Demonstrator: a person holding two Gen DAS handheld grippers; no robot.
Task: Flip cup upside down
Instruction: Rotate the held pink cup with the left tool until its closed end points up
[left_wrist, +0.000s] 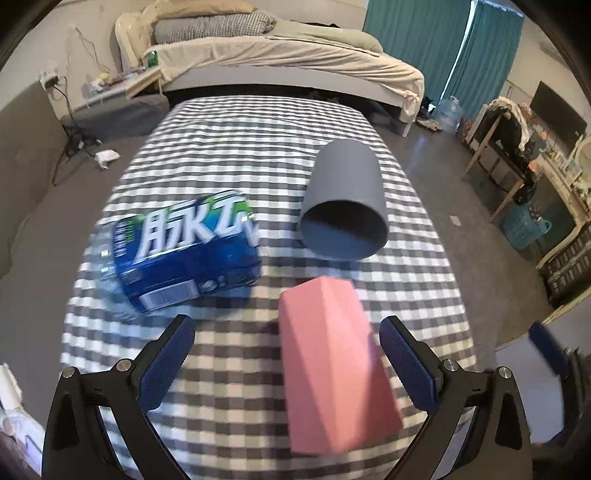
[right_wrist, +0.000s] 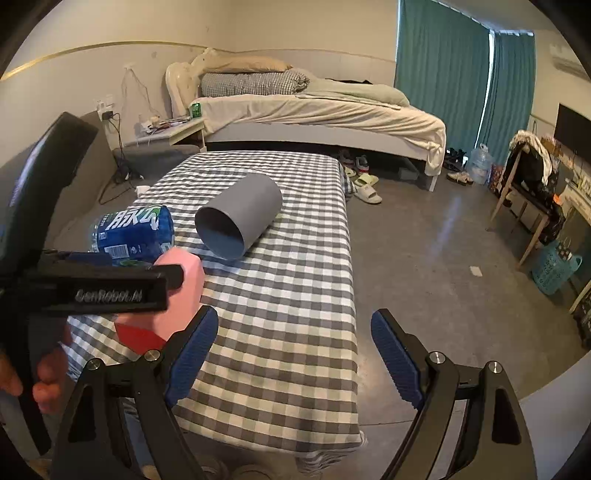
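A pink faceted cup (left_wrist: 332, 369) lies on its side on the checkered table (left_wrist: 229, 369), between the fingers of my open left gripper (left_wrist: 286, 354), untouched by the pads. In the right wrist view the pink cup (right_wrist: 181, 295) shows partly behind the left gripper body. A grey cup (left_wrist: 345, 206) lies on its side farther back, its mouth toward me; it also shows in the right wrist view (right_wrist: 240, 218). My right gripper (right_wrist: 293, 354) is open and empty over the table's near right edge.
A blue-labelled water bottle (left_wrist: 177, 258) lies on its side at the table's left, seen too in the right wrist view (right_wrist: 133, 236). A bed (right_wrist: 314, 118) stands behind the table. A chair (right_wrist: 532, 192) and a blue basket (right_wrist: 554, 269) stand at the right.
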